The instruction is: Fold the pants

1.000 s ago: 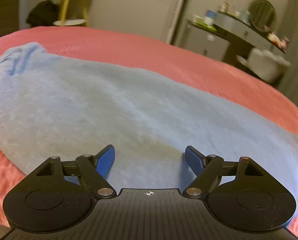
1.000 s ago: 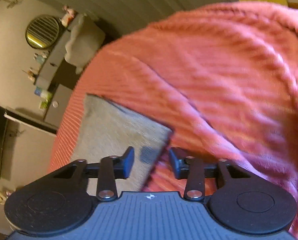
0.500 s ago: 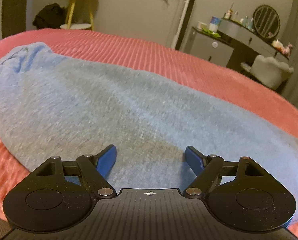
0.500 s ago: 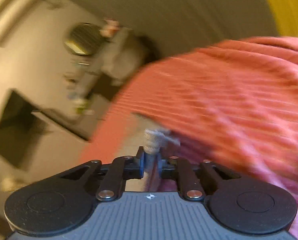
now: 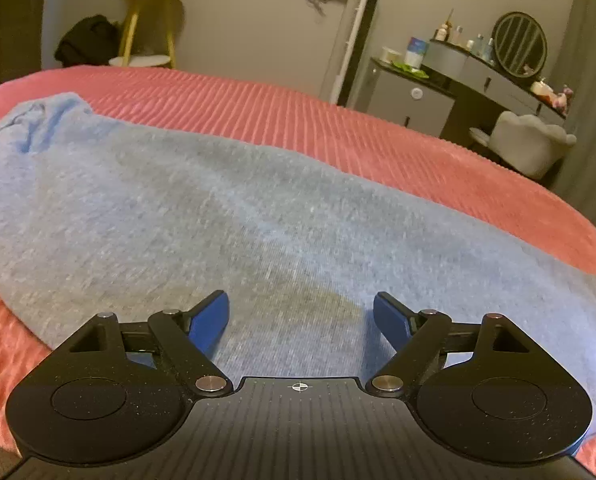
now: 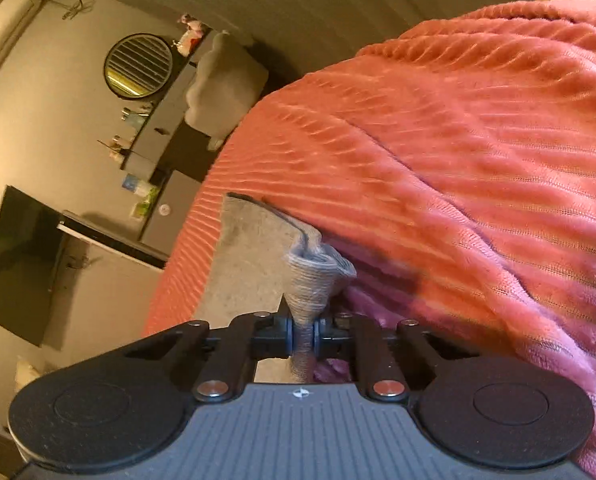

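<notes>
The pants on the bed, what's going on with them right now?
A person is folding grey pants spread on a pink bedspread. The right gripper has just been closing and now pinches a bunched corner of the fabric. The left gripper hovers open over the middle of the pants, holding nothing.

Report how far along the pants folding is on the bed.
Done: the grey pants lie spread flat on the pink ribbed bedspread. No crosswise fold shows yet.
In hand: the right gripper has just been closing and now pinches the bunched corner of the leg hem; the left gripper hangs open above the cloth, holding nothing.
Left: the left's grip, likely carrying the hem over, then smoothing.
</notes>
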A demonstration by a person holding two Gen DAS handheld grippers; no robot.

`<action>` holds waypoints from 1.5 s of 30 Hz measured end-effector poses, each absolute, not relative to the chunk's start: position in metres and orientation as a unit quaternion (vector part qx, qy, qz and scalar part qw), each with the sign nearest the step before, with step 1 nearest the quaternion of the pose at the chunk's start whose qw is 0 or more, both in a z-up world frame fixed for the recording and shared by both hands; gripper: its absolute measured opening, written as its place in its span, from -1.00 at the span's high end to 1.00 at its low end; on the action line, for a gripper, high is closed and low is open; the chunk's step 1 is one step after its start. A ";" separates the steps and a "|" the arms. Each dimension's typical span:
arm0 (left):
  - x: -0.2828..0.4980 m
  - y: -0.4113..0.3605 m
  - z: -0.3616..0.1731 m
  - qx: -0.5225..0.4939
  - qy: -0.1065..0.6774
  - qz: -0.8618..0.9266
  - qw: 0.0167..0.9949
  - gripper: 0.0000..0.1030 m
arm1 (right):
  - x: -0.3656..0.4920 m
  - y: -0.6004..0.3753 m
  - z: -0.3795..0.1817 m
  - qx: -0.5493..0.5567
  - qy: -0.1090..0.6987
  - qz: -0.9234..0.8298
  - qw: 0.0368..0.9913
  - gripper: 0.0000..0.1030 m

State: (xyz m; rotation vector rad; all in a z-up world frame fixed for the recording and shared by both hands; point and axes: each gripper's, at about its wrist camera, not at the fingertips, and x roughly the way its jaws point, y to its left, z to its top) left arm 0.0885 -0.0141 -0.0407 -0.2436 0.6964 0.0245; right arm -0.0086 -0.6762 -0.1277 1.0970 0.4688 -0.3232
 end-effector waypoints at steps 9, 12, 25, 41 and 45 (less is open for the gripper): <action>0.090 -0.013 -0.043 -0.107 0.343 0.018 0.933 -0.65 | 0.003 -0.670 -0.124 0.503 0.234 -0.175 0.813 0.85; 0.090 -0.009 -0.042 -0.118 0.343 0.017 0.932 -0.64 | 0.017 -0.647 -0.090 0.407 0.250 -0.194 0.857 0.86; 0.078 0.001 -0.023 -0.168 0.339 -0.028 0.925 -0.53 | 0.077 -0.343 -0.046 -0.067 0.307 0.136 0.940 0.84; 0.153 -0.092 -0.039 -0.215 0.455 -0.229 0.833 -0.51 | 0.040 -0.480 -0.108 0.409 0.367 0.015 0.835 0.93; 0.180 -0.113 -0.064 -0.275 0.498 -0.238 0.787 -0.23 | 0.024 -0.492 -0.113 0.459 0.318 0.024 0.829 0.59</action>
